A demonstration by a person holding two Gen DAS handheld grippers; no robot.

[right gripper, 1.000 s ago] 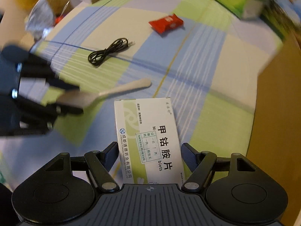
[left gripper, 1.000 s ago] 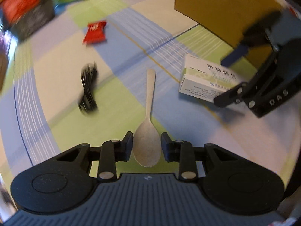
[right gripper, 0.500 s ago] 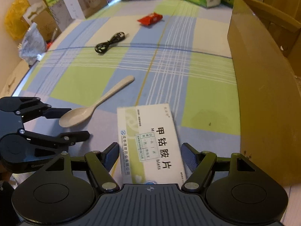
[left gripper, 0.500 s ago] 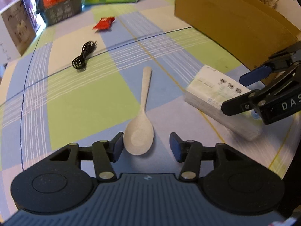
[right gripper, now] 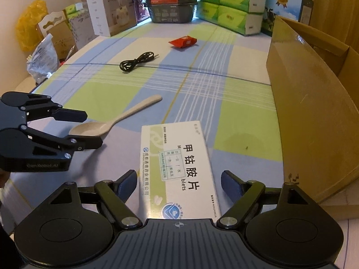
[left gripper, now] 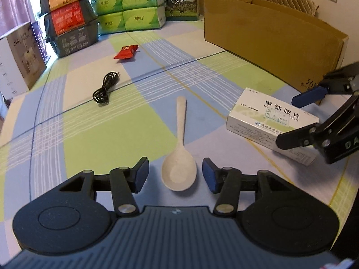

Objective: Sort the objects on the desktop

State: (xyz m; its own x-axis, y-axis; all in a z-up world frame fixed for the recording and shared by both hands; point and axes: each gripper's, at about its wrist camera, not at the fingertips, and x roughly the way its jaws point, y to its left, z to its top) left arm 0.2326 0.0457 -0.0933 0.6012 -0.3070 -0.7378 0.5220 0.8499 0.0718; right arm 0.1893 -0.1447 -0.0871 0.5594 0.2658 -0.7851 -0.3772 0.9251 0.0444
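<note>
A pale spoon [left gripper: 179, 168] lies on the checked cloth, bowl toward me, handle pointing away. My left gripper [left gripper: 175, 174] is open, its blue pads either side of the bowl with a gap on each side. A white medicine box [right gripper: 177, 163] with blue print lies flat between the open fingers of my right gripper [right gripper: 179, 183], which do not touch it. In the left wrist view, the medicine box [left gripper: 269, 118] and the right gripper [left gripper: 300, 118] are at the right. In the right wrist view, the left gripper [right gripper: 89, 129] straddles the spoon [right gripper: 121, 118] at the left.
A coiled black cable [left gripper: 105, 87] and a red snack packet [left gripper: 126, 52] lie farther back on the cloth. An open cardboard box [right gripper: 309, 112] stands along the right side. Stacked tissue packs [left gripper: 134, 20] and cartons [right gripper: 110, 15] line the far edge.
My left jaws have spread wider apart around the spoon's bowl. The right jaws have opened slightly around the medicine box. Both views went from blurred motion to steady.
</note>
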